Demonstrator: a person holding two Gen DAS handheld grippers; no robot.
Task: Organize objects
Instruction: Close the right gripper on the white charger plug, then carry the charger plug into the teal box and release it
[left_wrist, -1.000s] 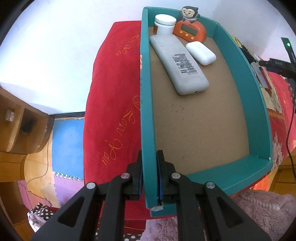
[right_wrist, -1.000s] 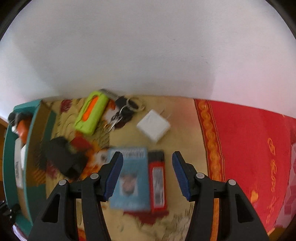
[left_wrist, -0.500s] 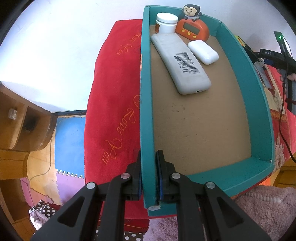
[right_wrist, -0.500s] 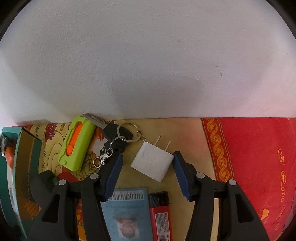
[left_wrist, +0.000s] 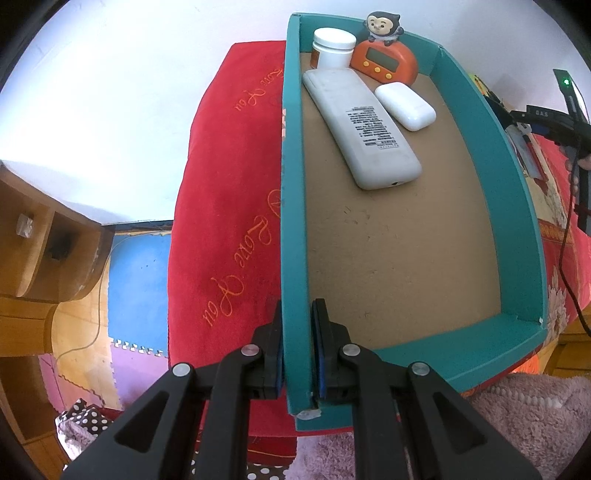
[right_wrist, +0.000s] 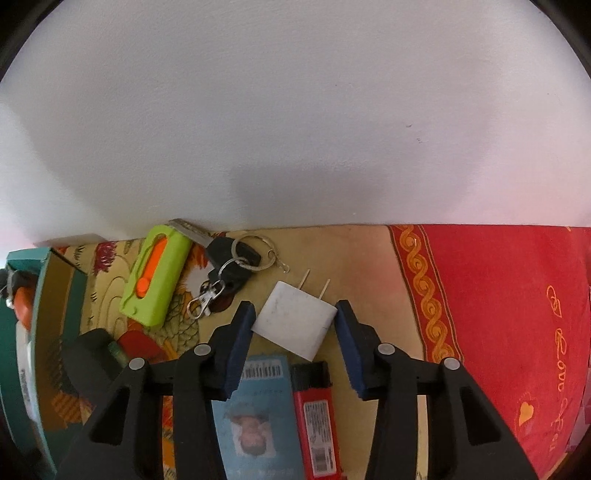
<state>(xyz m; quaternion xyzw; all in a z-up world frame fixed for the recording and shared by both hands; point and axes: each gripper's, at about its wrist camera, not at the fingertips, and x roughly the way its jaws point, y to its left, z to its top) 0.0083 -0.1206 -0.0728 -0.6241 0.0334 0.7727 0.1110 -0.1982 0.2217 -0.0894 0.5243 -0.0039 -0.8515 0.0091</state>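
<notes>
My left gripper (left_wrist: 297, 325) is shut on the left wall of a teal box (left_wrist: 291, 192). Inside the box lie a white remote (left_wrist: 364, 129), a white case (left_wrist: 405, 106), a white jar (left_wrist: 332, 50) and an orange timer with a monkey figure (left_wrist: 384, 55). My right gripper (right_wrist: 295, 317) is open, its fingers on either side of a white plug adapter (right_wrist: 293, 325) on the patterned cloth. Around it lie a green and orange utility knife (right_wrist: 157, 273), a bunch of keys (right_wrist: 229, 264), a blue card (right_wrist: 255, 417) and a red lighter (right_wrist: 316, 417).
The teal box also shows at the left of the right wrist view (right_wrist: 22, 332). A black object (right_wrist: 88, 358) lies beside it. A white wall stands right behind the objects. A red blanket (right_wrist: 498, 314) covers the right. A wooden shelf (left_wrist: 37, 240) stands far left.
My right gripper has moved forward and down over the card and lighter, and now straddles the white plug adapter. My left gripper keeps its hold on the box wall.
</notes>
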